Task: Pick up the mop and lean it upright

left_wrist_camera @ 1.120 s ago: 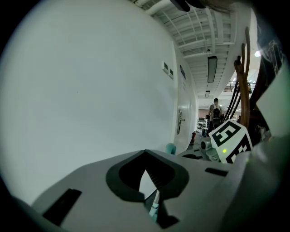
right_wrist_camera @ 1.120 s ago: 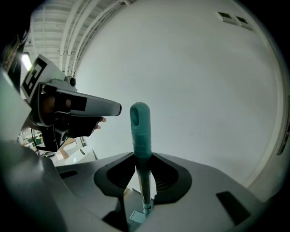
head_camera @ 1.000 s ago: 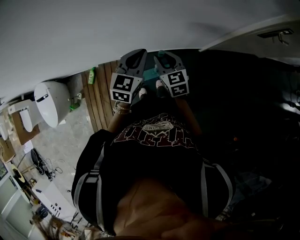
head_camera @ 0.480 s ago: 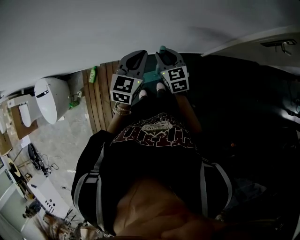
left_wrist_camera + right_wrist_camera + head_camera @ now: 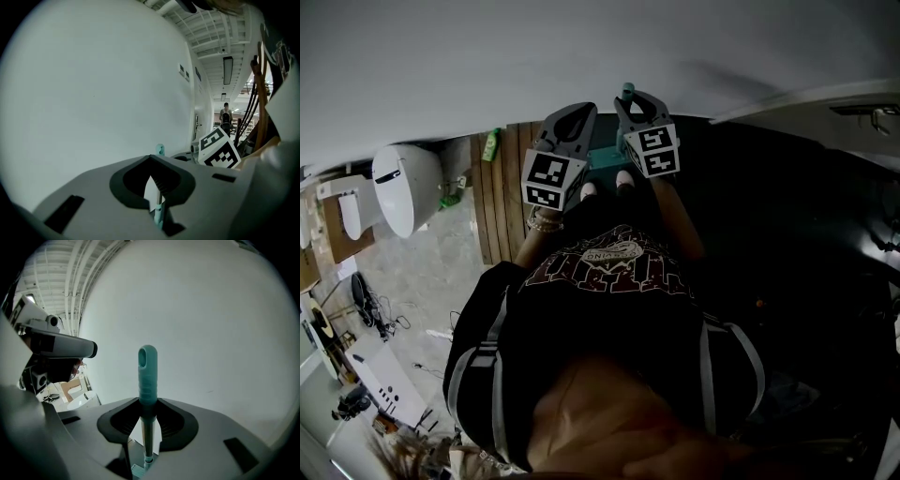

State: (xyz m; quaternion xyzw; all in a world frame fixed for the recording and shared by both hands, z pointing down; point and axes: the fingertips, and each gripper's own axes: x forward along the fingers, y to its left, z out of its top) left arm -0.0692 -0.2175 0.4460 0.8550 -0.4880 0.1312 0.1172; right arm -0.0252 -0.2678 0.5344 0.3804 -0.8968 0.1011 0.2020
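Teal mop handle (image 5: 147, 376) gripped upright by right gripper (image 5: 148, 414), left gripper (image 5: 151, 182) ajar, empty

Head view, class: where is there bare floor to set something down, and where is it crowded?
Bare: pale floor between the toilet and the wooden planks. Crowded: at the wall, around left gripper, mop handle and right gripper.

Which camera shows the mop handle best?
The right gripper view: the mop handle stands central, grip and pole clear. The left gripper view shows a sliver and the tip; the head view, only the tip.
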